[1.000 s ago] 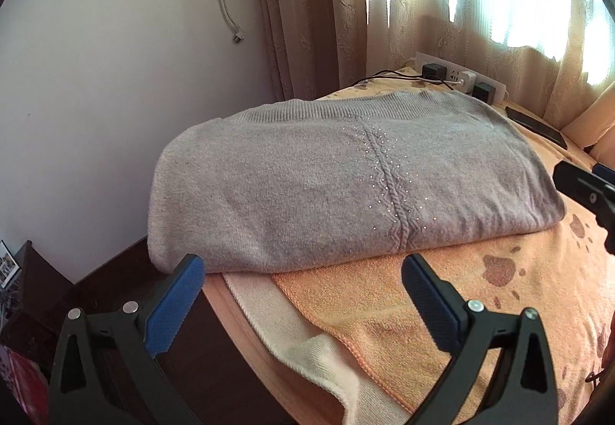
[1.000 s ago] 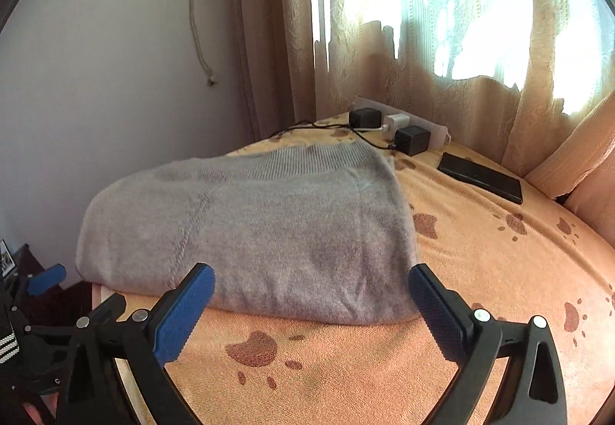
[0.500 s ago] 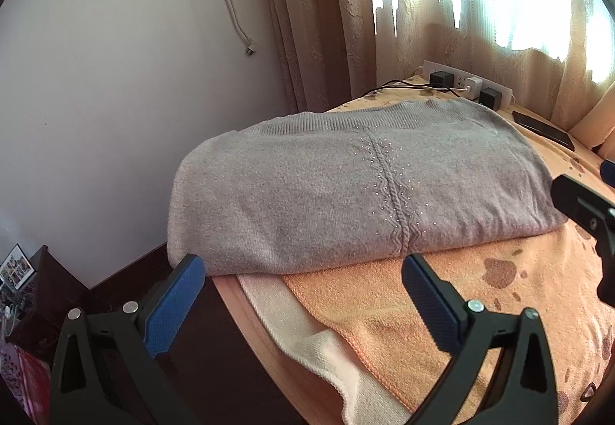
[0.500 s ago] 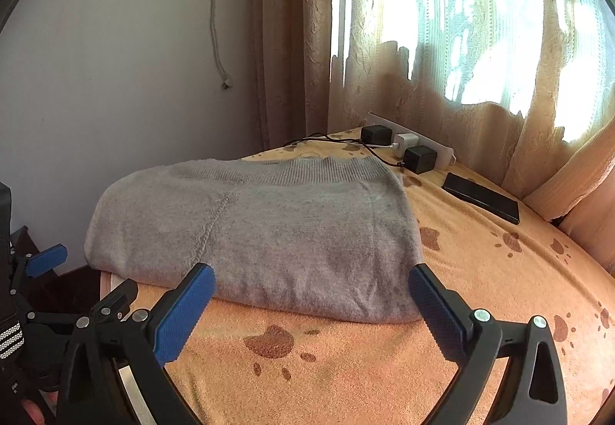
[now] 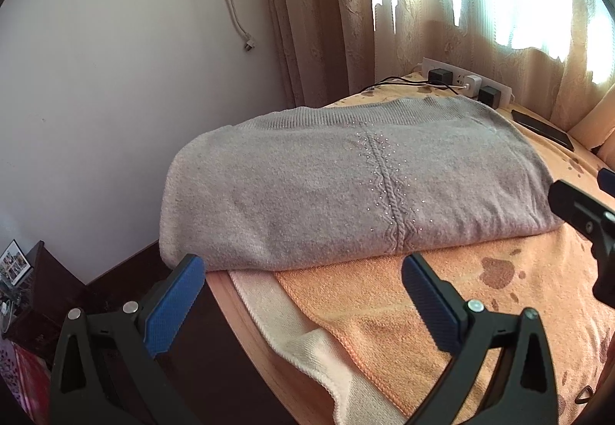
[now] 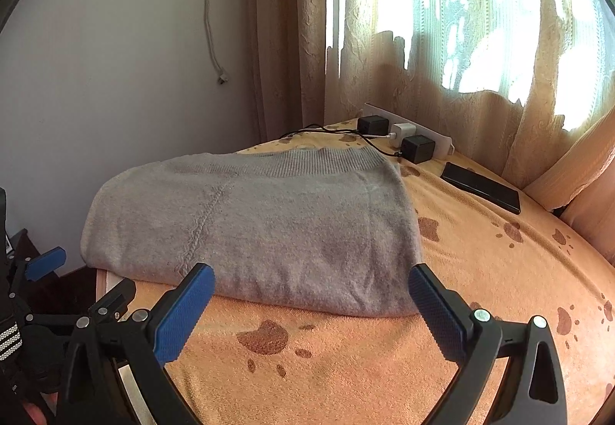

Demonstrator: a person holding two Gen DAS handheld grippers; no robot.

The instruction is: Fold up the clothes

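Sweater (image 5: 346, 190) folded on orange towel (image 5: 442, 309)

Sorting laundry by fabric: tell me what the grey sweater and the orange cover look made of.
Grey sweater: fine matte knit, probably wool or acrylic; ribbed hem, cable stitch, tiny shiny studs. Orange cover: looped terry, likely cotton or microfibre; nubby pile, brown paw prints.

The folded sweater (image 6: 269, 217) lies on the towel (image 6: 480, 290); behind the sweater sits a power strip (image 6: 403, 136) (phone (image 6: 480, 188) to its right).
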